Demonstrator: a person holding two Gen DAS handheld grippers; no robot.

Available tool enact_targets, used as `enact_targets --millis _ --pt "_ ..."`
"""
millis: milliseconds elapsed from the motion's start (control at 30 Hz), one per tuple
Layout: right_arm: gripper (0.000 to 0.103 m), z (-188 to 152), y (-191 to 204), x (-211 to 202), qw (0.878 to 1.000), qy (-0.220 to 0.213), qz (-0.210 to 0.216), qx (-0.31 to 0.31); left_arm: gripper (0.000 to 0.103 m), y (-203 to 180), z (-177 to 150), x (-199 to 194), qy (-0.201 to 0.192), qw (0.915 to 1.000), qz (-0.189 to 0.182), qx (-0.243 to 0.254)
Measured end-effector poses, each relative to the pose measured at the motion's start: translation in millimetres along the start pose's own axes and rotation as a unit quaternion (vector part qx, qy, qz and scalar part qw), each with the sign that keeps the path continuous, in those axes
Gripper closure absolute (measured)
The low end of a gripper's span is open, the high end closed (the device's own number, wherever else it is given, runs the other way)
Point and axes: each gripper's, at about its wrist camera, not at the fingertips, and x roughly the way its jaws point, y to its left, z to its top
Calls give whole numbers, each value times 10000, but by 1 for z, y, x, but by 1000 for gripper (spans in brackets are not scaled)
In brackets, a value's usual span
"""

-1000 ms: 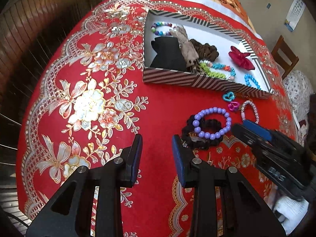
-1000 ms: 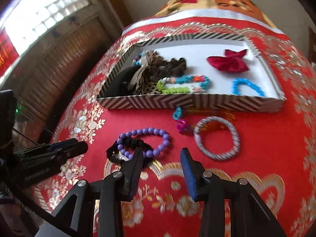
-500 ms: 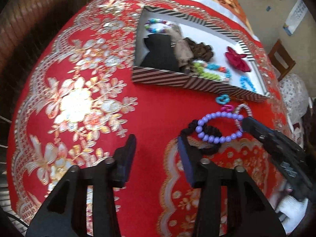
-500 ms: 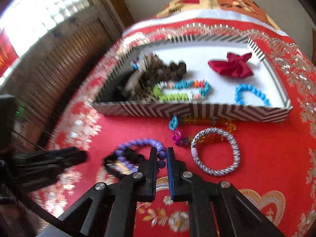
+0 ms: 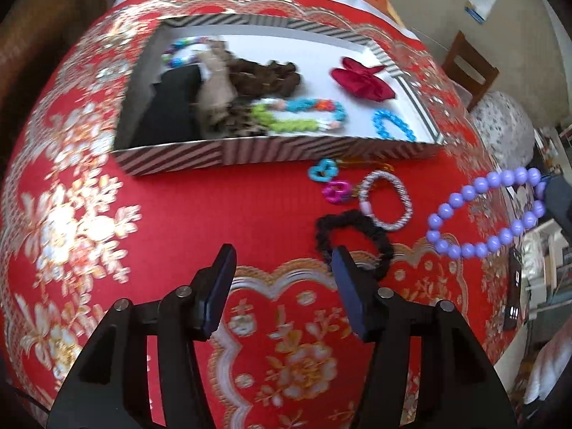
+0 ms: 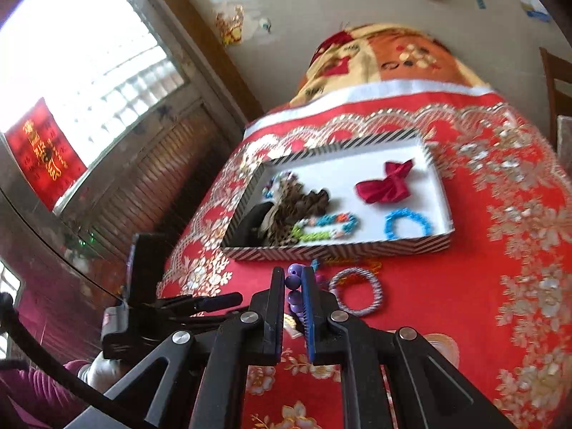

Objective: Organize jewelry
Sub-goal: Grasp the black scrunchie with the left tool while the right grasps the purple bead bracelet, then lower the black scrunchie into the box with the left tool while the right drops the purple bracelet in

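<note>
The right gripper was clamped on the purple bead bracelet, which hung clear of the red tablecloth. The left gripper stood wide open and empty, just short of a black scrunchie. Beyond, the striped box contained a blue bracelet, a multicoloured beaded strand, a brown scrunchie and a red bow.

right tongs clamp purple beads | striped tray beyond
</note>
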Motion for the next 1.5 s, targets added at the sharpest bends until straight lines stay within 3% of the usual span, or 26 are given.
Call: enact_targets --millis 167,267,333,367,433,500,1033,1500 --pt "95 -2 -19 -17 9997 -113 -127 201 48 -20 9 19 110 9999 7 100" --pt "95 -6 -28 -21 9993 -129 -188 309 51 -28 9 29 168 9993 245 229" --pt "95 -8 -32 -24 9991 -139 -207 346 89 -32 8 32 159 9987 348 343" --pt "95 -9 -34 -25 9990 -148 -214 363 92 -33 8 32 128 9981 469 383" --pt "95 -10 -35 -27 9989 -169 -215 383 96 -28 8 34 246 9988 324 261" --pt "95 -9 -35 -29 9989 -177 -203 382 97 -21 8 29 262 9992 287 126" --pt "95 8 -12 -20 9999 -86 -90 18 97 -11 27 -61 -684 9956 579 272" --pt "95 63 -8 10 9994 -28 -140 -327 97 -1 98 -77 -1144 9900 783 251"
